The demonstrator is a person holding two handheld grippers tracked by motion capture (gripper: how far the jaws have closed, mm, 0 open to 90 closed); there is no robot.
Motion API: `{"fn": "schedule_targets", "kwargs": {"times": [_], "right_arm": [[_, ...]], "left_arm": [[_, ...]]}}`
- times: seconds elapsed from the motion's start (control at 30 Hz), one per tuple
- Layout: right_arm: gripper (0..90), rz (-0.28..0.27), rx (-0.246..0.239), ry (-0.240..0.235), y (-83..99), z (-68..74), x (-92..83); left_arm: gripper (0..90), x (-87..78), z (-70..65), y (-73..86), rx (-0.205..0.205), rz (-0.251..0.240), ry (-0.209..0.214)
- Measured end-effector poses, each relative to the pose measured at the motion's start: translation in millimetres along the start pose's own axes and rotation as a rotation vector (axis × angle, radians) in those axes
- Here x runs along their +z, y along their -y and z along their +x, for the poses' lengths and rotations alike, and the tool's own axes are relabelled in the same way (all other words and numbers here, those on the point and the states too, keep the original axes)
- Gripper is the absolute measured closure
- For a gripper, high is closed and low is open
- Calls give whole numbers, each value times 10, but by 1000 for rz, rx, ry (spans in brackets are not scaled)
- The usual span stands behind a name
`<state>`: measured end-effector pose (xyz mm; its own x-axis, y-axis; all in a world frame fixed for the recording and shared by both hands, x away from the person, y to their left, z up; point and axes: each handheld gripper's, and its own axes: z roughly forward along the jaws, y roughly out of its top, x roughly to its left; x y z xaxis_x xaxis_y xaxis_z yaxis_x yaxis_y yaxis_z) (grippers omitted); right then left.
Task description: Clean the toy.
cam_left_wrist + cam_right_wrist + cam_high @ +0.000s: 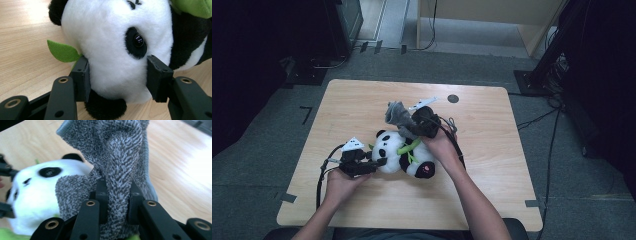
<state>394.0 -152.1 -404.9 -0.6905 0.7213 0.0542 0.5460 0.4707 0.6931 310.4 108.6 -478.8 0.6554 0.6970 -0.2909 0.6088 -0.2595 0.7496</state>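
Note:
A black-and-white plush panda [399, 156] with green leaves lies on its side in the middle of the wooden table [362, 100]. My left gripper [373, 164] is shut on its head, and the pads press into the white fur on both sides of the face [117, 72]. My right gripper [409, 131] is shut on a bunched grey towel [399, 116], which it holds against the panda's back. In the right gripper view the jaws pinch a fold of the towel [117, 202], with the panda's head [37, 192] behind it at the left.
A small dark round spot [453, 98] marks the table's far side. Cables [319, 180] trail from the left gripper across the near left of the table. Dark stands and cables [542, 75] sit on the grey floor around the table.

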Motion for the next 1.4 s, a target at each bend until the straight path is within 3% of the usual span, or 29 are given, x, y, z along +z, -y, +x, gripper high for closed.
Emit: {"fn": "schedule_targets", "kwargs": {"times": [0.23, 0.3, 0.43, 0.57, 0.63, 0.87, 1.03, 1.1, 1.17, 1.23, 1.4], "right_arm": [[783, 20, 83, 74, 86, -278, -163], [783, 0, 106, 78, 101, -335, -221], [783, -70, 95, 63, 20, -262, -391], [783, -151, 53, 6, -120, -38, -541], [783, -166, 31, -33, -172, 85, -552], [783, -176, 18, -248, -246, 430, -339], [782, -147, 44, -357, -234, 530, -132], [780, -111, 45, -353, -199, 529, -14], [778, -62, 42, -318, -156, 495, 96], [778, -62, 61, -305, -119, 432, 145], [781, -34, 12, -154, -97, 352, 119]], "left_arm": [[452, -1, 11, 4, -5, 4, 3], [451, 1, 14, 3, -4, 3, 4], [451, 1, 16, 6, 0, 1, 3], [450, -1, 11, 10, -2, -3, 1], [450, -1, 5, 13, -1, -8, 1], [446, -5, 0, 27, -3, -19, -1], [444, -10, -8, 34, -3, -22, -3], [444, -12, -10, 35, -3, -20, -5], [444, -13, -9, 33, -4, -14, -5], [444, -10, -4, 29, -13, -14, -3], [445, -3, -5, 9, -16, -3, -7]]}}
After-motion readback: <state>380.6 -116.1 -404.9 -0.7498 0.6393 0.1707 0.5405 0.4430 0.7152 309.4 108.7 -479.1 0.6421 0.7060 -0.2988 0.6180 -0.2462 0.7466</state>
